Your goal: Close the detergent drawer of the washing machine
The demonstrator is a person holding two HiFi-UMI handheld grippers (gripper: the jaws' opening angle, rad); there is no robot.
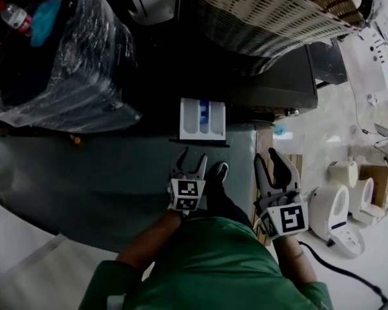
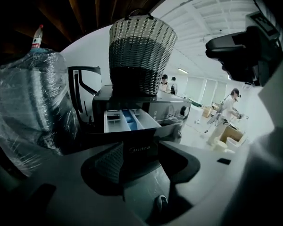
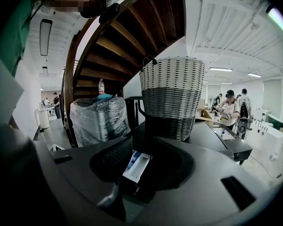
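Holding 2 claws short of the machine, both empty.

1. My left claw (image 1: 193,160): jaws wide apart and gripping nothing. It is aimed at the drawer and is near it but not touching.
2. My right claw (image 1: 267,160): jaws equally spread and bare. It hangs just beside the left claw, off the machine's front edge.
3. White plastic detergent drawer with a blue centre compartment (image 1: 202,119): pulled fully out of the front, at the left end of the machine's top edge.
4. Dark grey front-loading washing machine (image 1: 278,76): carries the drawer.
5. Woven 2-tone wicker basket (image 1: 258,11): upright on the machine's top, behind the drawer.
6. Black bin wrapped in clear plastic film (image 1: 58,63): stands beside the machine's left edge.
7. Clear bottle with a red cap (image 1: 14,17): on the bin's far corner.
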